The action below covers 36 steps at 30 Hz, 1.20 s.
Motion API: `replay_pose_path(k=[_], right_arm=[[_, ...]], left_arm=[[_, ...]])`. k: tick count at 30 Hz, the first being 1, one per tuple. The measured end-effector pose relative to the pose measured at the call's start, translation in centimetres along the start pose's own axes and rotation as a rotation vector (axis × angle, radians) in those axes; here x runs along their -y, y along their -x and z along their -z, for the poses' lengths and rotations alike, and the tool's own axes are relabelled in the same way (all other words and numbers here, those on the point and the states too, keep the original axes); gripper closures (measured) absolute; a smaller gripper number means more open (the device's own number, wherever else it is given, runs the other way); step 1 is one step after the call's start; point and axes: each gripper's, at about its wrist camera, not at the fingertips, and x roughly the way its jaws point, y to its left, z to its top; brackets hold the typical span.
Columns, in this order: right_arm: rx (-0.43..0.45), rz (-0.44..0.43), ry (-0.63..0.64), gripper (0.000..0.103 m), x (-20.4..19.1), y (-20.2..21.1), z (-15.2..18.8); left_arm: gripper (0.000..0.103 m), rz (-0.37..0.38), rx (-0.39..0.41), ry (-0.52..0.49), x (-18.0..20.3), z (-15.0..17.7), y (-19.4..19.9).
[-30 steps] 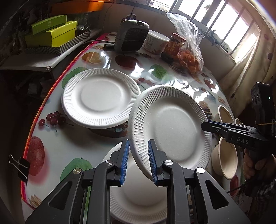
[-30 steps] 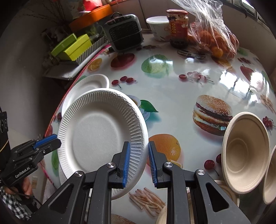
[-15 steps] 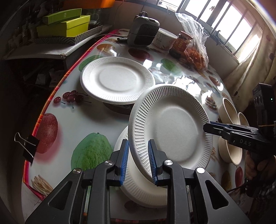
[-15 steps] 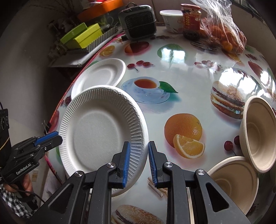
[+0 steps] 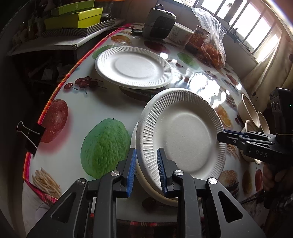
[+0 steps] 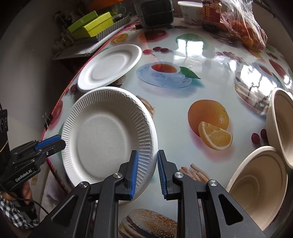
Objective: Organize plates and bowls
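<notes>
A white ribbed paper plate point(image 5: 183, 135) is held between both grippers over the near table edge; it also shows in the right wrist view point(image 6: 108, 135). My left gripper point(image 5: 146, 172) has its jaws around the plate's near rim, with a gap on the left pad side. My right gripper point(image 6: 146, 170) has its jaws around the opposite rim, not pressed tight. Another plate point(image 5: 144, 181) lies under it. A third white plate point(image 5: 133, 67) lies flat further back, seen also in the right wrist view point(image 6: 109, 67). Beige bowls point(image 6: 260, 184) sit at the right.
The table point(image 5: 102, 106) has a glossy fruit-print cloth. A grey heater point(image 5: 159, 23), a white cup point(image 5: 181, 34), a jar point(image 5: 199, 38) and a bag of oranges point(image 5: 214, 49) stand at the back. Green boxes point(image 5: 73, 16) lie on a shelf. A binder clip point(image 5: 31, 135) grips the edge.
Both grippers have drawn back toward the near table edge with the held plate. The plate has come down onto the plate under it.
</notes>
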Motion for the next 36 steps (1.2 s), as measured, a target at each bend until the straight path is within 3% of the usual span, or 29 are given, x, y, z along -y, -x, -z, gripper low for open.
replay_pose_path(k=[36], right_arm=[[-0.013, 0.018, 0.001, 0.082, -0.54, -0.65, 0.64]], left_arm=[[0.078, 0.003, -0.017, 0.002, -0.41, 0.95, -0.43]])
